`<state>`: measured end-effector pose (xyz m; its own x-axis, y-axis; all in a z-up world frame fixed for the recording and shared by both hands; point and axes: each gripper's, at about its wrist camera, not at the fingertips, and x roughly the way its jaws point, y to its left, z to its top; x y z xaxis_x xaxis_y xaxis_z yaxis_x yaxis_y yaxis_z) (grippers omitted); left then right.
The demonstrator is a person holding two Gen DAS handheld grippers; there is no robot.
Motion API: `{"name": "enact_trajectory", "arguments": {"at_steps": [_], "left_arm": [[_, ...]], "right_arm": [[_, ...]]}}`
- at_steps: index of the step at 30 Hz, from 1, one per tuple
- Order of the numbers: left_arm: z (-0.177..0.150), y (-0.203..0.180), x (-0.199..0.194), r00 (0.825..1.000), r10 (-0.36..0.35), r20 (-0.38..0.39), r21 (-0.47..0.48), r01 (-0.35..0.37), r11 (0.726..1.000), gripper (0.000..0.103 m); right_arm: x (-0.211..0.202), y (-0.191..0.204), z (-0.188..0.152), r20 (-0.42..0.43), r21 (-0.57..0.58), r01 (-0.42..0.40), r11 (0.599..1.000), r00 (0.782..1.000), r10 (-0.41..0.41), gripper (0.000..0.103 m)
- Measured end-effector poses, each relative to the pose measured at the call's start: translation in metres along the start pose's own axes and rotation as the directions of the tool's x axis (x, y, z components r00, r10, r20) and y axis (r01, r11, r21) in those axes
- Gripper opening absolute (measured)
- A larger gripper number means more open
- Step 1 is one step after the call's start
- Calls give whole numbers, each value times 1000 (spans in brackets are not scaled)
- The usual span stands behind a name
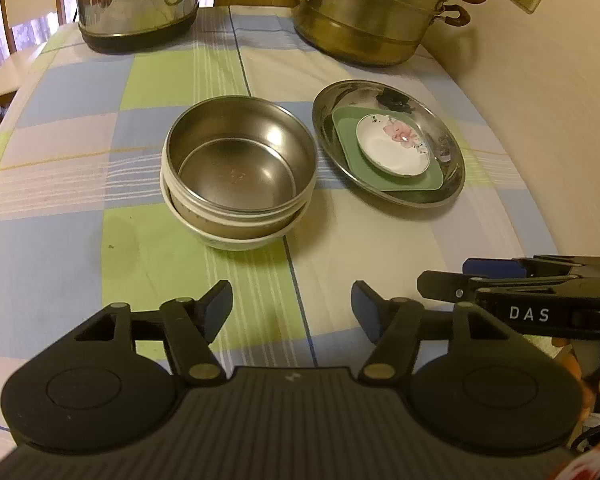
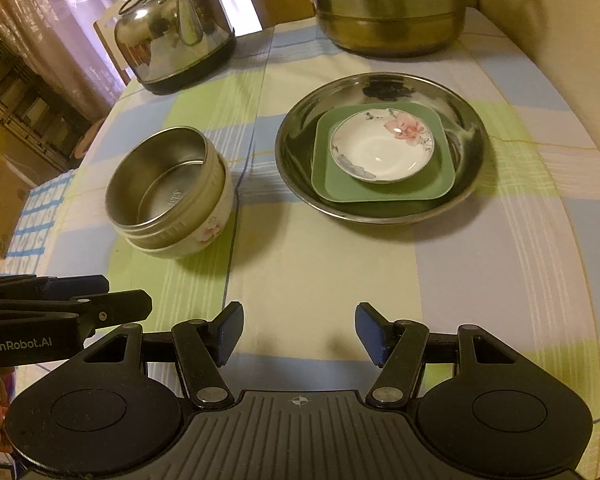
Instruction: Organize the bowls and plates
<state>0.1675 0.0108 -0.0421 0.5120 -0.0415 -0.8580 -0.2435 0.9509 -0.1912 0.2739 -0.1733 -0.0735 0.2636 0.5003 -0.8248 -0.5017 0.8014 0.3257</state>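
Note:
A steel bowl (image 1: 236, 160) sits nested inside a white floral bowl (image 1: 236, 236) at the table's middle; the steel bowl also shows in the right wrist view (image 2: 160, 184). To its right a wide steel plate (image 1: 380, 92) (image 2: 380, 88) holds a green square plate (image 1: 352, 152) (image 2: 332, 184) with a small white floral dish (image 1: 392, 148) (image 2: 380, 152) on top. My left gripper (image 1: 292, 308) is open and empty, near the front of the table. My right gripper (image 2: 300, 332) is open and empty, beside the left one.
A steel kettle (image 1: 136, 0) (image 2: 176, 36) stands at the back left and a stacked steel steamer pot (image 1: 372, 12) (image 2: 392, 8) at the back right. A checked cloth (image 1: 80, 184) covers the table. A wall runs along the right.

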Motion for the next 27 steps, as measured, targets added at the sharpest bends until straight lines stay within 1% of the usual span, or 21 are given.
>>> {"name": "enact_trajectory", "arguments": {"at_steps": [2, 7, 11, 14, 20, 24, 27], "left_arm": [[-1, -3, -2, 1000, 3, 8, 3, -3, 1000, 68], [-3, -8, -7, 1000, 13, 25, 3, -13, 1000, 72], [-3, -9, -11, 999, 20, 43, 0, -20, 1000, 81], [-2, -8, -17, 997, 25, 75, -5, -24, 1000, 87], [8, 1, -29, 989, 50, 141, -38, -45, 998, 91], [19, 18, -33, 983, 79, 163, -83, -66, 994, 91], [30, 31, -32, 977, 126, 171, -96, -111, 989, 90]], "right_arm": [[-3, -1, -1, 3, 1, 2, 1000, 1000, -2, 62], [-7, -6, -2, 12, -1, 6, 1000, 1000, -6, 62], [-8, -7, -2, 15, -10, 8, 1000, 1000, -8, 62], [-8, -6, -1, 17, -19, 14, 1000, 1000, -14, 62], [-6, -5, 9, 42, -42, 44, 998, 998, -43, 62], [-4, -4, 20, 71, -32, 20, 999, 997, -18, 62], [0, -1, 31, 90, -17, -13, 1000, 996, 14, 62]]}}
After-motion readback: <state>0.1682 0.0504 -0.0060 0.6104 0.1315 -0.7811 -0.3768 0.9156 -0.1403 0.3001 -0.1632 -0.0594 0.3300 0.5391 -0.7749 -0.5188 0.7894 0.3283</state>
